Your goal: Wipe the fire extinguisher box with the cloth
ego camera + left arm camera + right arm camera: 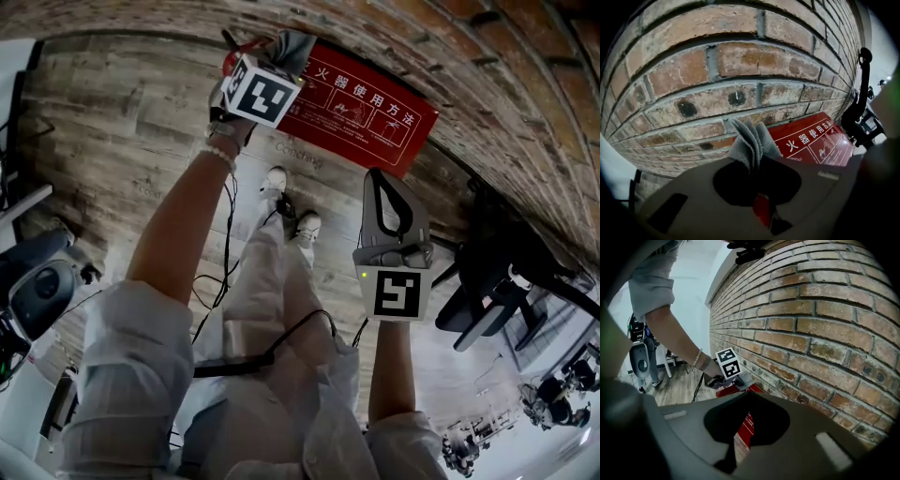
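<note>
The red fire extinguisher box (370,111) with white print lies at the foot of the brick wall (506,66). My left gripper (274,58) is shut on a folded grey cloth (293,45) at the box's left end. In the left gripper view the cloth (750,137) sticks up from the jaws in front of the bricks, with the box (813,140) to its right. My right gripper (375,180) hangs nearer the person, just short of the box's right part, shut with nothing in it. In the right gripper view the box (745,426) shows through the jaws' gap.
A black office chair (497,281) stands at the right. Grey equipment (37,286) sits at the left edge. The person's legs and white shoes (305,225) stand on the wooden floor (112,141), with black cables (225,253) trailing beside them.
</note>
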Demonstrator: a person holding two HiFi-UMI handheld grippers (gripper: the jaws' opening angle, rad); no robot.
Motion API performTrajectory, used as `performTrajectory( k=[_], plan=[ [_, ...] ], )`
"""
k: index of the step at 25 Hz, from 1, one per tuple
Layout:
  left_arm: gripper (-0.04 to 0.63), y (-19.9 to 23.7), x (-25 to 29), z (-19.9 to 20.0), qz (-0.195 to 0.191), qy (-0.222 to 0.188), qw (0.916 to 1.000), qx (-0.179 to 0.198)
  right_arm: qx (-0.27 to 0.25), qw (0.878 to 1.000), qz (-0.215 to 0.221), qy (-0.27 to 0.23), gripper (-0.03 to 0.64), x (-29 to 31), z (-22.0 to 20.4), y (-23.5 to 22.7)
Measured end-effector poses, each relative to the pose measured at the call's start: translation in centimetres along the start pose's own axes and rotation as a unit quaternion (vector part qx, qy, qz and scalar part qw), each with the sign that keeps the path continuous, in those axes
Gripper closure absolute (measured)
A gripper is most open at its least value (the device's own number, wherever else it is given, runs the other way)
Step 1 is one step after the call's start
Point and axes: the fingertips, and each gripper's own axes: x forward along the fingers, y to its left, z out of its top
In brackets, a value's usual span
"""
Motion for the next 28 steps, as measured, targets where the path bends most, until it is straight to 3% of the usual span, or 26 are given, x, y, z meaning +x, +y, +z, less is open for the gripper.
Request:
performTrajectory(
  k=[7, 16, 22, 28],
  plan=[
    [0.581, 2.0, -0.8, -0.8, 0.025, 0.005, 0.9997, -0.002, -0.005, 1.000, 0.004, 0.000, 0.609, 0.1, 0.3, 0.1],
    [0.581, 2.1, -0.4, -0.6, 0.028, -0.017, 0.9995, -0.001, 0.000, 1.000, 0.005, 0.000, 0.609, 0.1, -0.1, -0.4],
    [0.583, 2.4, -1.0, -1.3, 0.023, 0.002, 0.9993, -0.031, 0.002, 1.000, 0.003, 0.002, 0.609, -0.2, -0.6, -0.8],
    [0.583, 1.8, -1.5, -0.9, 0.021, -0.006, 0.9996, -0.020, 0.003, 1.000, -0.002, -0.006, 0.609, -0.8, -0.3, -1.2]
  ],
)
